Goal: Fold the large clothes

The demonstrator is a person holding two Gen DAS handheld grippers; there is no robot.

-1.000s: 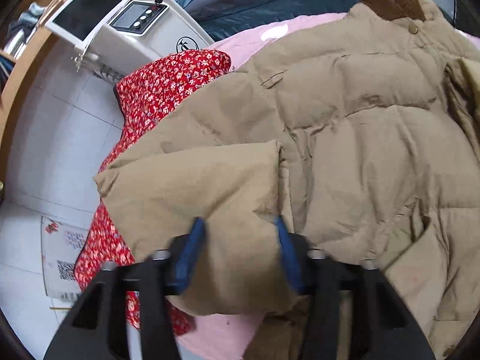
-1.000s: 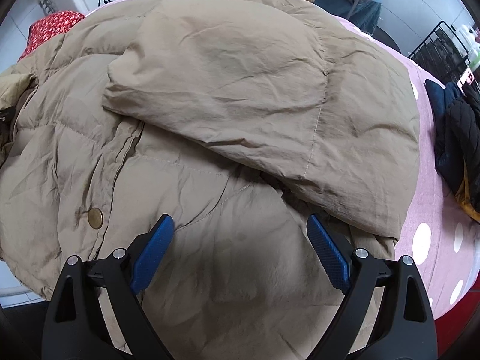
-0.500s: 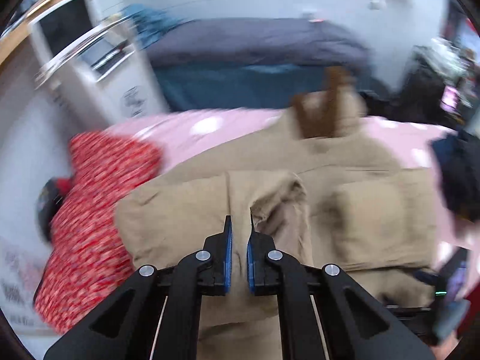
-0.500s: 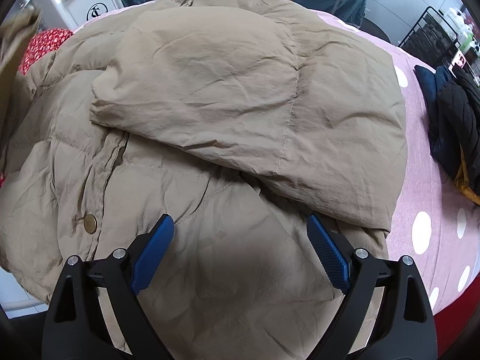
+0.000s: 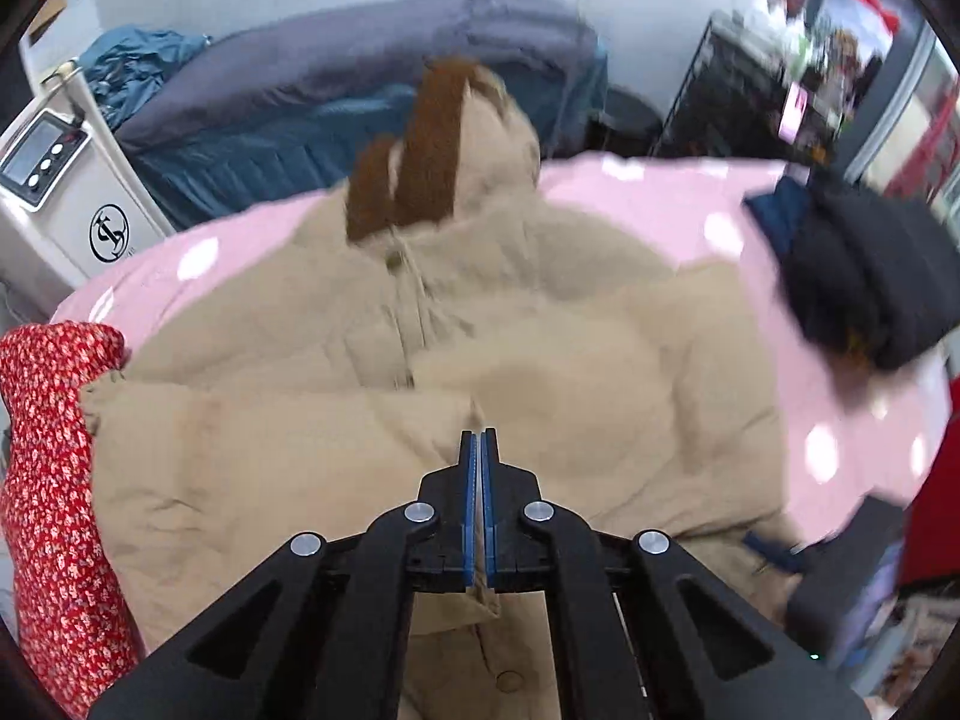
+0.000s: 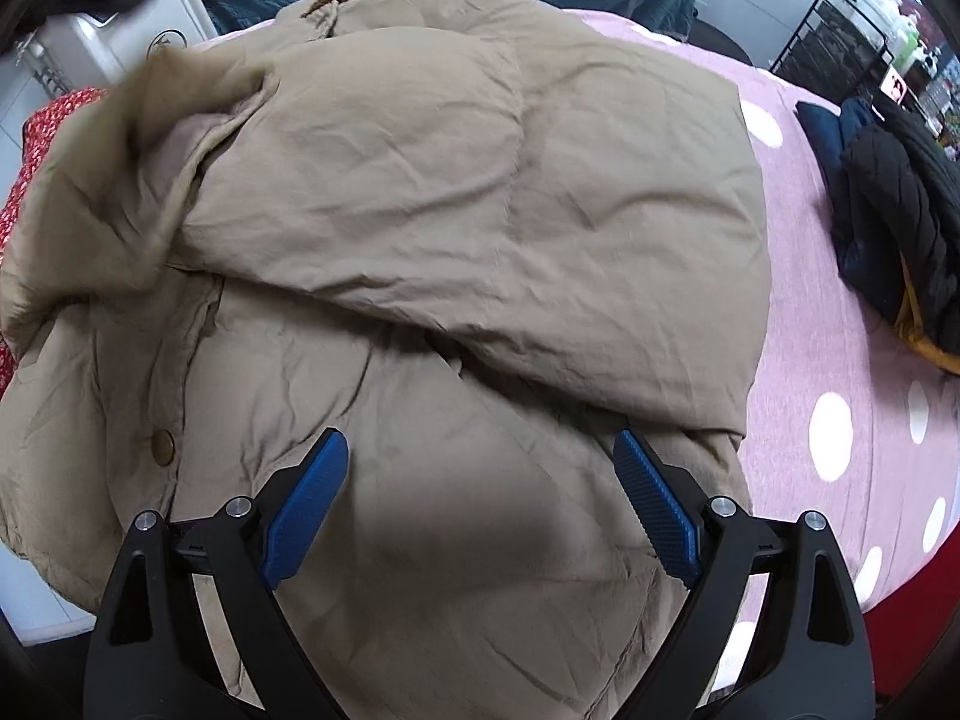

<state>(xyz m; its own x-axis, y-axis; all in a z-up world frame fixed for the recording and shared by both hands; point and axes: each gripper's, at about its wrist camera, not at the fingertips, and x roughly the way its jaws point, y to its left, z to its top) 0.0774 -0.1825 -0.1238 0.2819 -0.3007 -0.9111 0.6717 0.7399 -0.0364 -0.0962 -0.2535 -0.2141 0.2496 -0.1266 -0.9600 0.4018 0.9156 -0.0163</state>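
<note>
A large tan puffer jacket [image 5: 570, 348] with a brown fleece collar [image 5: 420, 144] lies on the pink dotted bed [image 5: 660, 192]. It fills the right wrist view [image 6: 480, 180], its right sleeve folded across the chest. My left gripper [image 5: 479, 438] is shut on the cuff edge of the left sleeve [image 5: 252, 468], which is drawn across the jacket's front. That sleeve shows blurred at the upper left of the right wrist view [image 6: 138, 138]. My right gripper [image 6: 480, 456] is open and empty, just above the jacket's lower front.
A red floral garment [image 5: 48, 480] lies at the bed's left edge. A dark folded garment [image 5: 864, 282] sits on the right side of the bed [image 6: 828, 324]. A white appliance [image 5: 54, 198] stands beyond the bed, with dark bedding [image 5: 300, 90] behind and a black rack [image 6: 834, 36] at far right.
My left gripper shut on the left sleeve cuff, then lifted and carried it rightward across the jacket's front. My right gripper stayed open and shifted only slightly.
</note>
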